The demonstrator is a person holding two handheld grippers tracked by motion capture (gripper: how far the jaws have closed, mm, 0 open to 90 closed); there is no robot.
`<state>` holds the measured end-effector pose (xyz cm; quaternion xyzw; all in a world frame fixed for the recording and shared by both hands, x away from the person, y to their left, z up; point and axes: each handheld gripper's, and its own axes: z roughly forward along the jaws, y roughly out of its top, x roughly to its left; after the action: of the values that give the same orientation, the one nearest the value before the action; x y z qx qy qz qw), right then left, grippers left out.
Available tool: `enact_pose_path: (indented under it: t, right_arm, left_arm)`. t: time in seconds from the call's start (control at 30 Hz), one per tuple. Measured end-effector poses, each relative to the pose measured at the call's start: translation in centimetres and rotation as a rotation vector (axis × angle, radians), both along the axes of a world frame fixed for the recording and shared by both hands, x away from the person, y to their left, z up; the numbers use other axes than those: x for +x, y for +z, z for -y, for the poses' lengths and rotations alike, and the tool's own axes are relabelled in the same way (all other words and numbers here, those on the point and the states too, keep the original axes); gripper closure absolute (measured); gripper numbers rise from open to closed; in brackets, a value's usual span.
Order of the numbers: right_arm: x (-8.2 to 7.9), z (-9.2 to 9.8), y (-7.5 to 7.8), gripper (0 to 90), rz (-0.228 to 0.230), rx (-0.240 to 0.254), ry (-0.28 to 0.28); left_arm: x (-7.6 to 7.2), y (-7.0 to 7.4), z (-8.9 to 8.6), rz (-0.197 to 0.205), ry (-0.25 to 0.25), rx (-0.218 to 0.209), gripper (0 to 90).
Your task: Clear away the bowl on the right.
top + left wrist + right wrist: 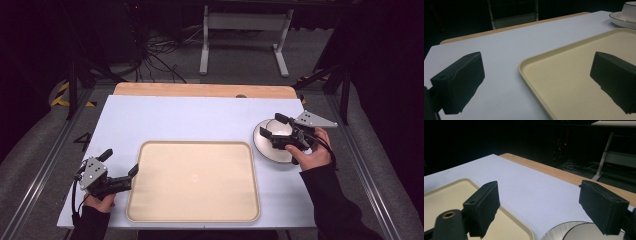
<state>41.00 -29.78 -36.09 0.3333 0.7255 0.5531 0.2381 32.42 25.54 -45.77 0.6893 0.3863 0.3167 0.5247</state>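
A beige tray (pixel 194 180) lies empty at the table's front centre. To its right stands a white plate (pixel 261 146) with a dark rim, and a white bowl (pixel 281 129) rests on it. My left gripper (pixel 120 161) is open at the tray's left edge, one jaw over the tray (pixel 574 75) and one over the white table. My right gripper (pixel 272 125) is open just above the bowl and plate, holding nothing. In the right gripper view the plate (pixel 554 233) and bowl (pixel 586 231) lie below the open jaws.
The white table top (pixel 190 117) has a wooden strip (pixel 200 90) along its far edge. Beyond the table are a white frame stand (pixel 245 30) and cables (pixel 155 55) on the floor. The plate (pixel 621 22) and bowl (pixel 630 8) appear far off in the left gripper view.
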Motion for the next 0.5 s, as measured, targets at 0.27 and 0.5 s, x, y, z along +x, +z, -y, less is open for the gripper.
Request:
enact_pose_path:
  t: [0.27,0.5]
  right_arm:
    - [0.5,1.2,0.4,16.5,0.004,-0.006,-0.031]
    - [1.0,2.5,0.5,16.5,0.004,-0.005,-0.054]
  left_arm:
    - [0.0,0.0,0.0,0.001,0.000,0.000,0.1]
    - [0.0,0.0,0.0,0.001,0.000,0.002,0.1]
